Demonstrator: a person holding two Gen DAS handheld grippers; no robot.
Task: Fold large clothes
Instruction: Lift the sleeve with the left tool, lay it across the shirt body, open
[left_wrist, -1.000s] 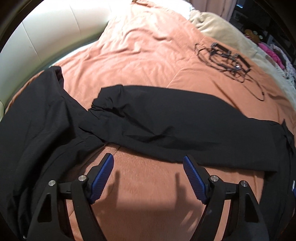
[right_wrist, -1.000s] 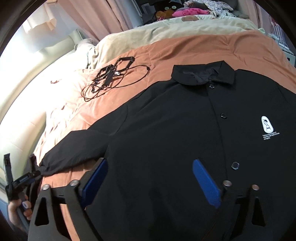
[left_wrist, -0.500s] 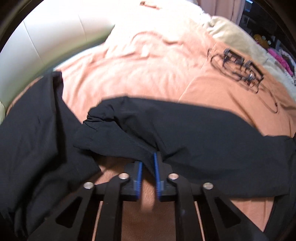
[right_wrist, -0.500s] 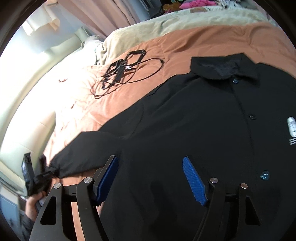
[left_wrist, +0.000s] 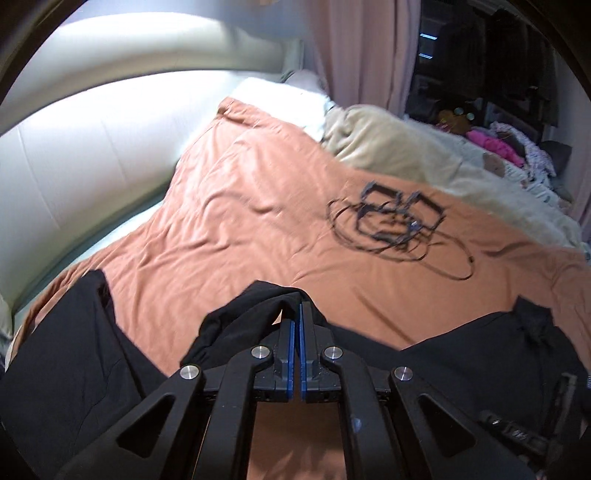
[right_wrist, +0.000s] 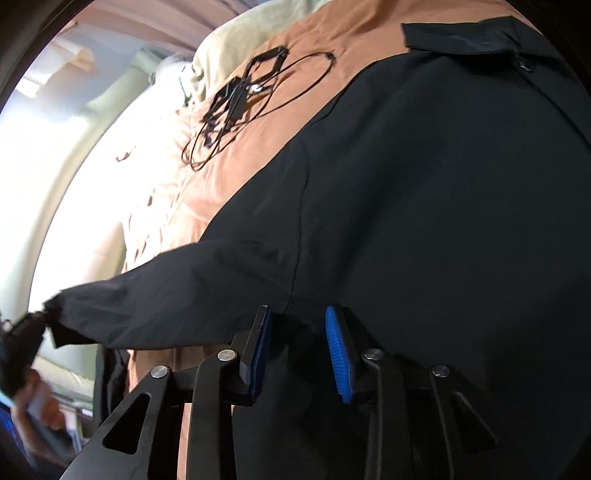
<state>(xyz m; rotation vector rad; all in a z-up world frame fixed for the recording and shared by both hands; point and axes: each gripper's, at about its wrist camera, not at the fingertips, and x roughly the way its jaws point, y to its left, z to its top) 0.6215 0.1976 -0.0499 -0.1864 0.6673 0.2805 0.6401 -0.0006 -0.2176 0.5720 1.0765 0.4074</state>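
Folding is barely begun: the black shirt (right_wrist: 424, 184) is spread front-up, buttoned, on the orange bedspread (left_wrist: 258, 221), with no fold made yet. The sleeve cuff (left_wrist: 266, 299) is clamped in the closed left gripper (left_wrist: 297, 325) and held off the bed. The right gripper (right_wrist: 299, 325) is closing over the armpit seam; fabric contact is probably made, though blur obscures it. A cable tangle (left_wrist: 391, 225) lies beyond.

Black buttoned jacket (right_wrist: 424, 192) flat on bedspread, one sleeve (left_wrist: 255, 306) lifted
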